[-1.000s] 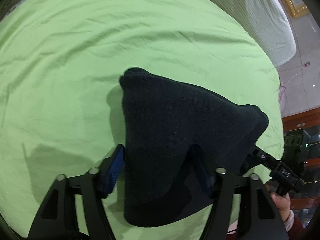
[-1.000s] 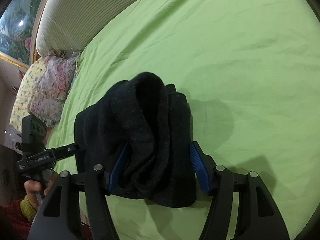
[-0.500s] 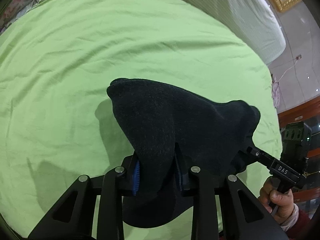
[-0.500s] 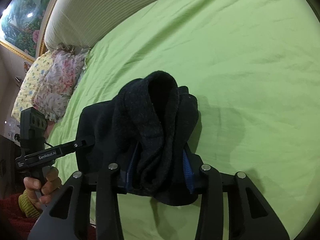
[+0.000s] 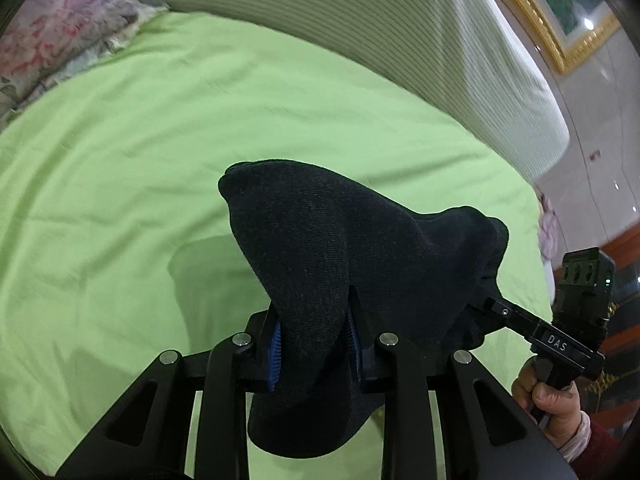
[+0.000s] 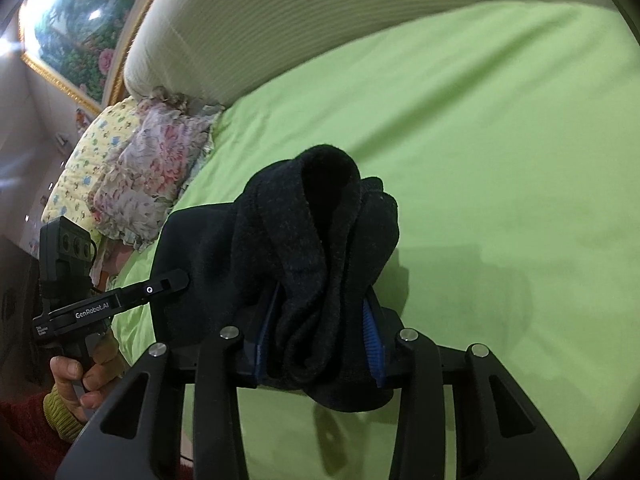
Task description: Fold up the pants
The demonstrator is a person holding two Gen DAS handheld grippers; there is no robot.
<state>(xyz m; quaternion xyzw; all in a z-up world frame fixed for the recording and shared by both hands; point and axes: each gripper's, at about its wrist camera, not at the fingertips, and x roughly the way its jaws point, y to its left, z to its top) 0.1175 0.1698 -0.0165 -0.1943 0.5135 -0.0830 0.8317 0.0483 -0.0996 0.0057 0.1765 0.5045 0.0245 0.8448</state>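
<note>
The dark knitted pants [image 5: 352, 264] are bunched into a thick bundle and held up above the green bed sheet [image 5: 120, 168]. My left gripper [image 5: 314, 344] is shut on one end of the bundle, its blue pads pressed into the cloth. My right gripper [image 6: 320, 340] is shut on the other end of the pants [image 6: 312, 248], where several folded layers stand up between its fingers. Each gripper shows from the side in the other's view: the right one [image 5: 552, 340] and the left one [image 6: 104, 304], each in a hand.
A striped cream headboard [image 5: 400, 32] curves round the far side of the bed. Floral pillows [image 6: 136, 168] lie at the left end, also in the left wrist view [image 5: 52, 36]. A gold-framed painting [image 6: 76, 28] hangs on the wall. Green sheet [image 6: 500, 160] spreads beyond the pants.
Both grippers were open around the bundle a second ago and have closed on it. They have lifted it and tilted up, so the headboard and pillows come into view.
</note>
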